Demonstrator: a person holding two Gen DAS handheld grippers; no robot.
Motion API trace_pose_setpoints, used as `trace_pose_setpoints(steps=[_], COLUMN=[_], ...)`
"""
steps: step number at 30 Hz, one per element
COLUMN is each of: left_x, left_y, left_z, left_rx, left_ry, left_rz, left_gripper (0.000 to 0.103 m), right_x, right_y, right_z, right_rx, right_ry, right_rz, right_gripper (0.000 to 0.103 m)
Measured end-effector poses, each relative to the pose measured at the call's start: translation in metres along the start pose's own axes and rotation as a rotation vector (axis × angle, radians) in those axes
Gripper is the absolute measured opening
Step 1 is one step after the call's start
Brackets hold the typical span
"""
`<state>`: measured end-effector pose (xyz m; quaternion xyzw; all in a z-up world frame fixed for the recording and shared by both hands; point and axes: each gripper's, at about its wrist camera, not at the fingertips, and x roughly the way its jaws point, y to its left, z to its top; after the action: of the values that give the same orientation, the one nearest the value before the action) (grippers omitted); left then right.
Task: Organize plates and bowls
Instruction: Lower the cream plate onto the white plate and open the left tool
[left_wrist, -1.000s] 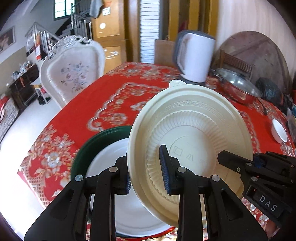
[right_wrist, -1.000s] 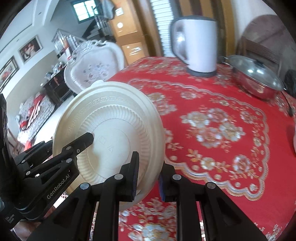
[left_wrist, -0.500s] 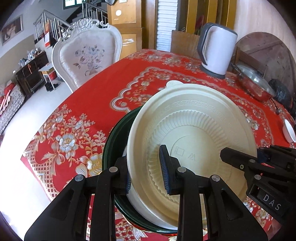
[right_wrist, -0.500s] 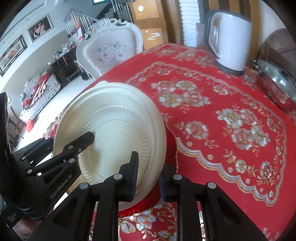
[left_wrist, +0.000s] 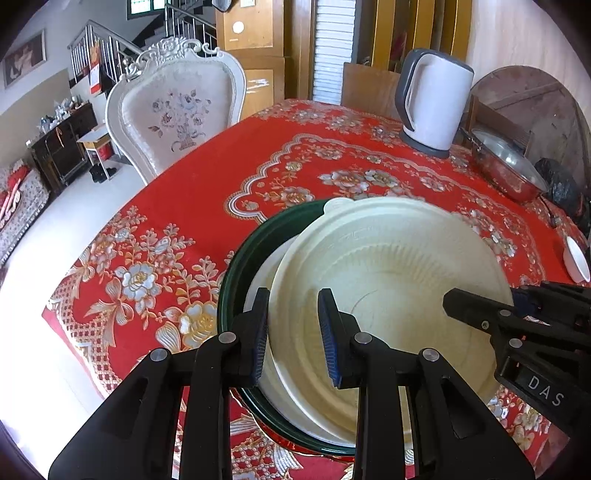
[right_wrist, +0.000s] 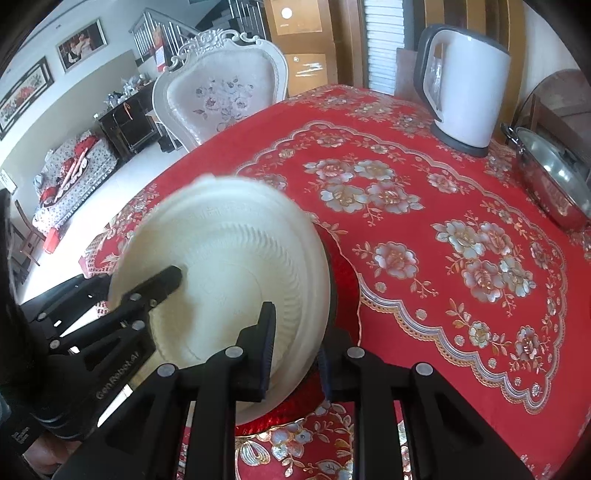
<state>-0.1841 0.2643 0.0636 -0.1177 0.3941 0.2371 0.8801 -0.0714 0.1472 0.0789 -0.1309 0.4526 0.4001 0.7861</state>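
Note:
A cream ribbed bowl (left_wrist: 388, 273) hangs tilted with its base towards both cameras, and both grippers hold it. My left gripper (left_wrist: 293, 332) is shut on its left rim. My right gripper (right_wrist: 295, 354) is shut on the opposite rim and shows at the right of the left wrist view (left_wrist: 476, 314). Just under the bowl lies a dark green plate (left_wrist: 236, 273) with a white plate (left_wrist: 260, 280) on it, near the table's front edge. The cream bowl (right_wrist: 229, 258) looks blurred in the right wrist view and hides most of the stack.
A white kettle (left_wrist: 432, 99) stands at the back of the red floral tablecloth (left_wrist: 192, 206). A lidded steel pot (left_wrist: 506, 166) and a small white dish (left_wrist: 578, 258) are on the right. A white chair (left_wrist: 177, 110) stands beyond the table's left edge.
Both grippers carried the cream bowl sideways and slightly down, so it now sits over the green and white plates. The bowl has tipped flatter.

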Motion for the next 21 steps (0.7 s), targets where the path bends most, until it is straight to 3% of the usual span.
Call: trace_pose_setpoints(steps=[12,17,21], left_x=[-0.012,-0.014,-0.018], left_y=[0.007,0.01,0.006], left_z=[0.005,0.007,0.008], left_rx=[0.0,-0.02,-0.017], left_ry=[-0.075,-0.082,-0.089], left_rz=[0.085,0.07,0.055], left_gripper=[0.026,0.041,0.041], right_x=[-0.004,-0.004,-0.01], right_y=[-0.003,-0.008,-0.014], right_z=[0.001,0.001,0.001], right_rx=[0.004,0.03,0.071], right_ry=[-0.028,-0.03,-0.061], right_rz=[-0.043,-0.028,0.007], right_gripper=[0.022,0.023,0.023])
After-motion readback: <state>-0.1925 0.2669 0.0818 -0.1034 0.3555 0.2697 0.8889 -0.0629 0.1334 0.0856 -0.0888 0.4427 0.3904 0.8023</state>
